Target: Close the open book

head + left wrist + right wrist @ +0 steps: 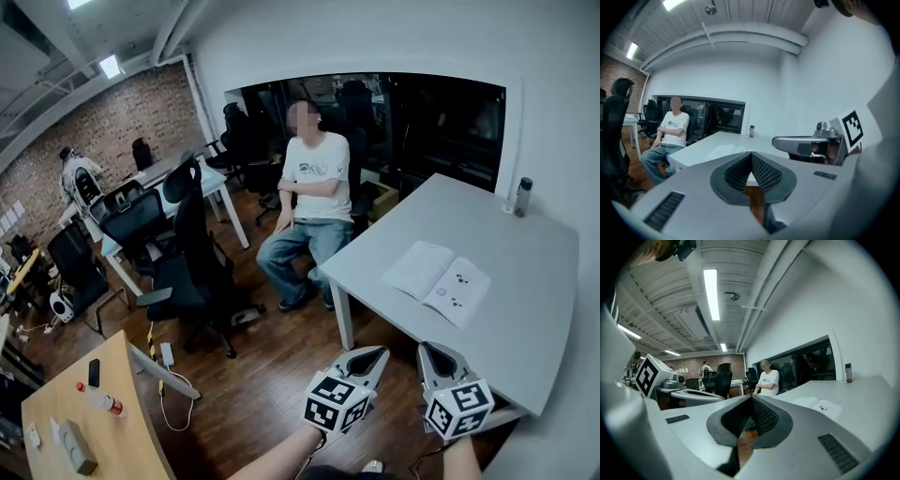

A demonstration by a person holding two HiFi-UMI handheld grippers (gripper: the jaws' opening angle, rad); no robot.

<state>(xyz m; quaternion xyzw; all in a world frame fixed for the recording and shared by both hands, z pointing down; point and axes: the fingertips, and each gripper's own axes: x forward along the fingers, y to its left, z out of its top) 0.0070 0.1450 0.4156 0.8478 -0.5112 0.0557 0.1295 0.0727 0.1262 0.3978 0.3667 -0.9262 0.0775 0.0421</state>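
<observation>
I am holding my left gripper (378,353) and right gripper (427,349) pinched together, empty; the open book (438,281) is lying ahead of both jaws, print unreadable.

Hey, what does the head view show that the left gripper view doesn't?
Only the head view: the wooden desk at lower left and the print on the open book. Only the left gripper view: the ceiling pipe and the ribbed pads inside the shut tongs of the left gripper. Both: the seated person, the white table, the bottle.
</observation>
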